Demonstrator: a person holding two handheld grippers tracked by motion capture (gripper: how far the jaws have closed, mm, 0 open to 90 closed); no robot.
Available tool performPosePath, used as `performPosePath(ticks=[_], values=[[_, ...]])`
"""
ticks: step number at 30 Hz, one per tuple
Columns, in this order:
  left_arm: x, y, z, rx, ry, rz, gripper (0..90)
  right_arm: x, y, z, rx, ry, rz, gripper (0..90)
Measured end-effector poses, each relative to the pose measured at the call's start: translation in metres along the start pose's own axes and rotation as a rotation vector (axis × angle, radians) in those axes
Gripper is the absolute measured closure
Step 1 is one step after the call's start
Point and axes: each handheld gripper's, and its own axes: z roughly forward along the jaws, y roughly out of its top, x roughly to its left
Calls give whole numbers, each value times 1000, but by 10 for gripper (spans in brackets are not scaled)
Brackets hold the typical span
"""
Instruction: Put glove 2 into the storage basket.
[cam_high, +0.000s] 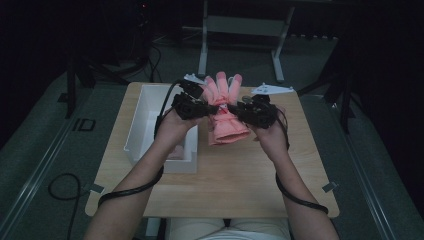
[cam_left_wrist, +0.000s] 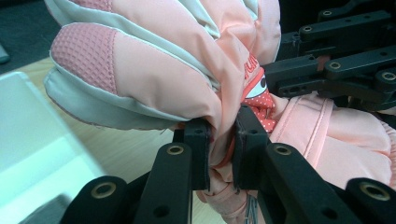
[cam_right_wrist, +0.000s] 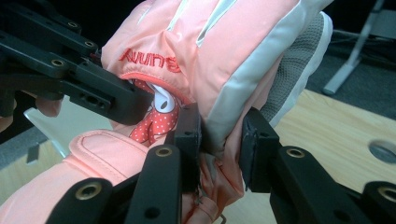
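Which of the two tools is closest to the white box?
The left tool, pinching the pink glove on the side beside the white box. The right tool pinches the glove's other side, farther from the box.

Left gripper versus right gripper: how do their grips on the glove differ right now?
The left gripper pinches a thin fold of the glove, its jaws nearly together; the right gripper holds a thicker bunch, its jaws wider apart. In the high view the left grips the glove's left side, the right its right side. Both are shut on the glove at its wrist, holding it above the table.
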Motion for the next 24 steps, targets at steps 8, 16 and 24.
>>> performPosePath(ticks=[8,16,24], values=[[20,-6,-33,-4,50,-21,788,24,20,23,-4,43,-20,713],[39,-19,-64,-4,96,-41,787,51,38,52,14,89,-62,713],[63,-41,-90,10,129,-78,788,77,45,84,39,139,-91,713]])
